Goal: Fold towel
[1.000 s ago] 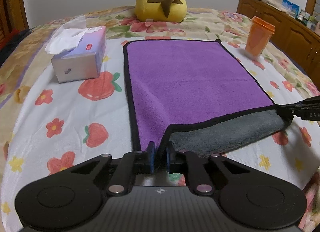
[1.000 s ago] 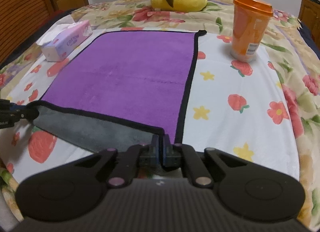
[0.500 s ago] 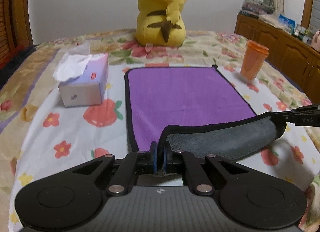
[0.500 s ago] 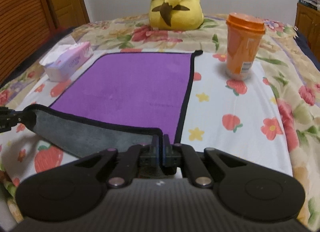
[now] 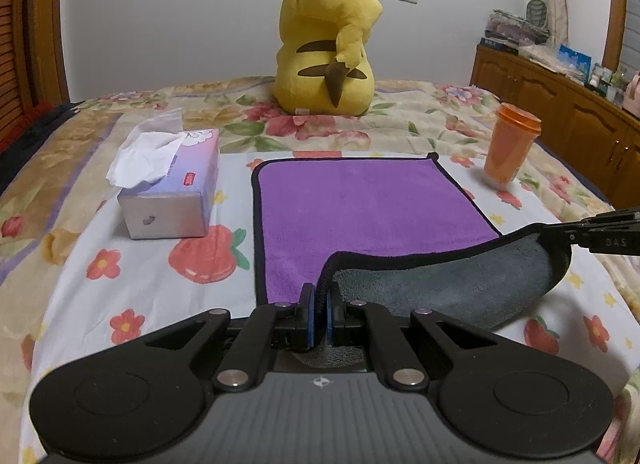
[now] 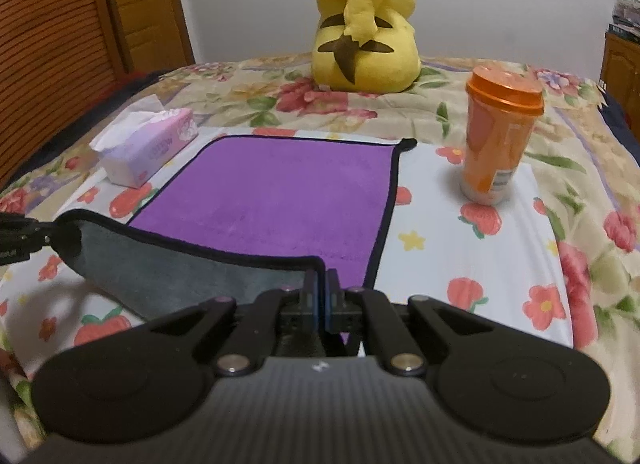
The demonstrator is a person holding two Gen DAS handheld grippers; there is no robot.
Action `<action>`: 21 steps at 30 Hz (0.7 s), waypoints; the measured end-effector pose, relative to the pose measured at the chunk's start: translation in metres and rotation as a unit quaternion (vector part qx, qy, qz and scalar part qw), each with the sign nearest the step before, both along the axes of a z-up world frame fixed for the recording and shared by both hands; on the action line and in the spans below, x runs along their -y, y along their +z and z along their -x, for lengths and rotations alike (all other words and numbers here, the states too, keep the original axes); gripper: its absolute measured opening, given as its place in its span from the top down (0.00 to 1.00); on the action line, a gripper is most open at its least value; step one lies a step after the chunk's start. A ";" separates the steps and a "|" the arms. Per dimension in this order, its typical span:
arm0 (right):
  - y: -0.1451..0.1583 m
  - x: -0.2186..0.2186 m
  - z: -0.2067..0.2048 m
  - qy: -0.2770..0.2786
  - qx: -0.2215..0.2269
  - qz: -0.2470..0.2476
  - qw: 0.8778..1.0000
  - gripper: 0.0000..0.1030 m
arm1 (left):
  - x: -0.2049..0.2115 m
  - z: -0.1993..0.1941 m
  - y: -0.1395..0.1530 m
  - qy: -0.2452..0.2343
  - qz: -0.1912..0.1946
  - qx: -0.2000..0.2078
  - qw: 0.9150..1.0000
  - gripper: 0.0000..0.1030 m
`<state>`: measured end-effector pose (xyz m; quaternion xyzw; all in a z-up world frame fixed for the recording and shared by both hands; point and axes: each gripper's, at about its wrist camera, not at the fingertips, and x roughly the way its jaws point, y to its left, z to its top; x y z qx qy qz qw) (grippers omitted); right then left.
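Note:
A purple towel [image 5: 368, 204] with a black hem and grey underside lies on the flowered bed sheet; it also shows in the right wrist view [image 6: 276, 200]. My left gripper [image 5: 319, 310] is shut on the towel's near left corner. My right gripper [image 6: 322, 300] is shut on the near right corner. Both corners are lifted, so the near edge hangs between them with the grey underside [image 5: 460, 284] showing. The far half lies flat. The right gripper shows at the right edge of the left wrist view [image 5: 600, 230].
A tissue box [image 5: 168, 192] stands left of the towel. An orange lidded cup [image 6: 496, 136] stands to its right. A yellow plush toy [image 5: 328, 44] sits behind the towel. Wooden cabinets [image 5: 560, 112] line the right wall.
Both grippers have risen with the towel's near corners, lifting the near edge off the bed. More of the grey underside hangs free, and the views now look flatter across the bed.

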<state>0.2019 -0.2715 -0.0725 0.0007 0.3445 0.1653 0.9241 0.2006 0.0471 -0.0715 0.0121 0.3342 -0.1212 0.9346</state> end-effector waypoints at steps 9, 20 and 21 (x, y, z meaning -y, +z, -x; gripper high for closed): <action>0.005 0.000 -0.004 0.009 0.014 0.003 1.000 0.96 | 0.002 -0.008 0.003 -0.003 0.000 0.014 1.000 0.92; 0.009 -0.002 -0.008 0.016 0.032 0.006 0.999 0.96 | 0.003 -0.006 0.019 -0.001 0.005 0.035 0.999 0.92; 0.010 -0.002 -0.008 0.017 0.034 0.006 0.999 0.96 | 0.003 -0.006 0.021 -0.001 0.007 0.037 0.999 0.92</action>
